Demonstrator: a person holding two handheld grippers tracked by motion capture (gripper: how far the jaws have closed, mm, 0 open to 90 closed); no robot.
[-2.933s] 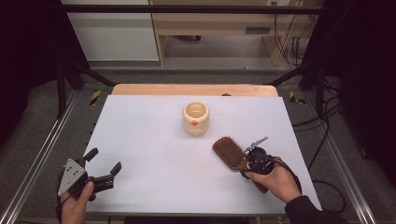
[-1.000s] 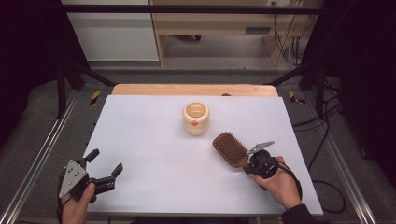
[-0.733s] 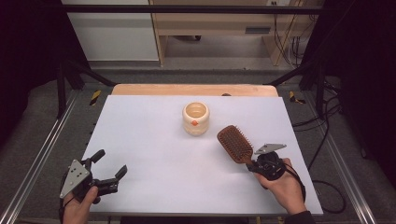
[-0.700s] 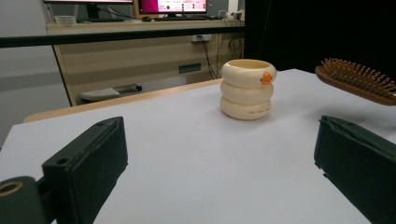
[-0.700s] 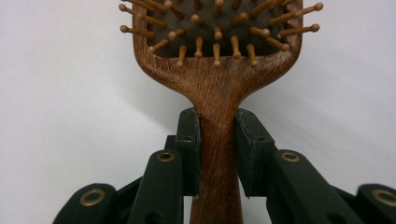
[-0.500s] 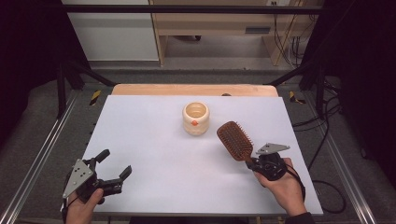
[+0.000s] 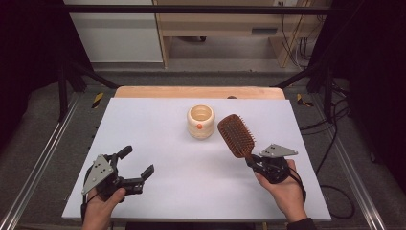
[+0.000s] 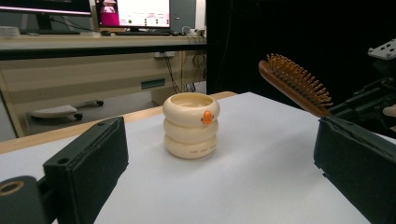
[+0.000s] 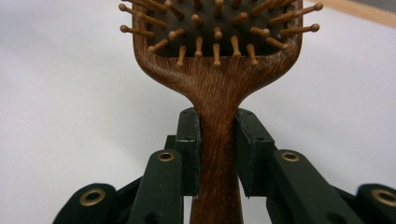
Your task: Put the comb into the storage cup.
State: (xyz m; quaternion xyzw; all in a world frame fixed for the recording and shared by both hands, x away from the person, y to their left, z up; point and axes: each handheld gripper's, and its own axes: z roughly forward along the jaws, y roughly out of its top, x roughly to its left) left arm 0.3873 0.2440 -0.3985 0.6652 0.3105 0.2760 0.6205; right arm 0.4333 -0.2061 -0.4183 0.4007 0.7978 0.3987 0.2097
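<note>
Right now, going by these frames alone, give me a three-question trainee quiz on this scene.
1. True or false: the right gripper is shut on the handle of the hairbrush.
2. Which way do the hairbrush's bristles face? A) up B) down onto the table
3. Fill in: in the left gripper view, the cream cup stands between the open jaws of the ____ gripper.

Key:
1. True; both jaws press the wooden handle.
2. A
3. left
</note>
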